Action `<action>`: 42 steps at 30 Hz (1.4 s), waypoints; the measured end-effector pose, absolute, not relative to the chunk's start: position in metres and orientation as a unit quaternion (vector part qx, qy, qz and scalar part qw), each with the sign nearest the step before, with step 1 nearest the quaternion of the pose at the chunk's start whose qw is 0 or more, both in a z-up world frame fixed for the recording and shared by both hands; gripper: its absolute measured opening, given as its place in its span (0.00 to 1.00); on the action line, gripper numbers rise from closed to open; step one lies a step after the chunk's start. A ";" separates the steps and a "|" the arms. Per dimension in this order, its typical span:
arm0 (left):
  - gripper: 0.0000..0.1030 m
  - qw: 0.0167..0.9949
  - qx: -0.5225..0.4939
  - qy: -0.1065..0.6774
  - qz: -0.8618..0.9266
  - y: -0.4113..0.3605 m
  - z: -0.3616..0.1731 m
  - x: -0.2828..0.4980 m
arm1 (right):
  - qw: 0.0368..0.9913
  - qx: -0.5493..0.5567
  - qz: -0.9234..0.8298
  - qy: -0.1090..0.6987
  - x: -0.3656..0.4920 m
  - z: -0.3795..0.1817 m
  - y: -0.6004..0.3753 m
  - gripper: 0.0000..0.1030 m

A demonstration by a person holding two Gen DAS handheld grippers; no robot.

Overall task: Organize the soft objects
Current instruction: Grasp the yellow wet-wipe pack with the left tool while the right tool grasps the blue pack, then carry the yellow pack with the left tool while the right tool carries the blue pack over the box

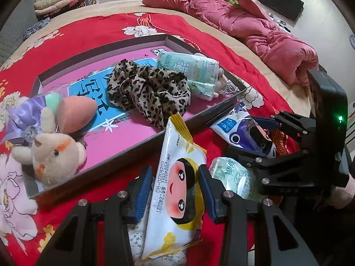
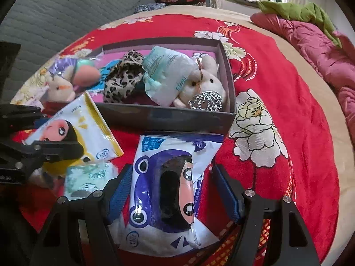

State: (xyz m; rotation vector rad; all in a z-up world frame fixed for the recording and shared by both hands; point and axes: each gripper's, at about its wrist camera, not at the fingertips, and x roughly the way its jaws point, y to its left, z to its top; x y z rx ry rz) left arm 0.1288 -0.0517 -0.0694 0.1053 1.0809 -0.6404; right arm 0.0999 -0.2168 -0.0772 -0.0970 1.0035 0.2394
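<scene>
My left gripper (image 1: 176, 190) is shut on a yellow-and-white tissue pack (image 1: 177, 155) with a cartoon face, both blue pads pressing its sides just in front of the grey box (image 1: 133, 150). My right gripper (image 2: 173, 190) stands open around a blue-and-white tissue pack (image 2: 168, 177) that lies on the red bedspread; its left pad touches the pack and a gap shows at the right pad. A pale green tissue pack (image 2: 91, 177) lies between the two grippers. In the box are a leopard-print scrunchie (image 1: 150, 90), a second green pack (image 1: 195, 71) and a plush rabbit (image 1: 53, 157).
A white plush toy (image 2: 206, 82) with a sparkly disc fills the box's right corner. A pink quilt (image 1: 255, 28) with green cloth on it is bunched along the far side of the bed. Folded clothes (image 1: 55, 2) are stacked beyond the bed.
</scene>
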 end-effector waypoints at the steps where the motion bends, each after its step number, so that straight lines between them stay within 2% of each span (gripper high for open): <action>1: 0.37 0.808 0.048 0.505 -0.300 -0.052 -0.069 0.128 | 0.869 -0.052 0.113 0.479 0.100 -0.077 -0.216 0.64; 2: 0.33 0.808 0.047 0.505 -0.302 -0.053 -0.069 0.128 | 0.870 -0.056 0.114 0.477 0.100 -0.077 -0.215 0.59; 4: 0.31 0.811 0.050 0.499 -0.299 -0.055 -0.067 0.127 | 0.871 -0.054 0.114 0.474 0.100 -0.077 -0.216 0.57; 7: 0.18 0.819 0.041 0.488 -0.301 -0.055 -0.063 0.125 | 0.872 -0.043 0.114 0.474 0.101 -0.075 -0.221 0.50; 8: 0.16 0.821 0.036 0.484 -0.301 -0.055 -0.061 0.124 | 0.874 -0.039 0.114 0.471 0.101 -0.072 -0.222 0.49; 30: 0.13 0.859 -0.064 0.419 -0.288 -0.017 -0.023 0.129 | 0.918 -0.012 0.128 0.375 0.087 -0.021 -0.229 0.47; 42: 0.13 0.883 -0.079 0.390 -0.251 0.001 -0.010 0.129 | 0.931 -0.017 0.147 0.334 0.082 -0.005 -0.222 0.47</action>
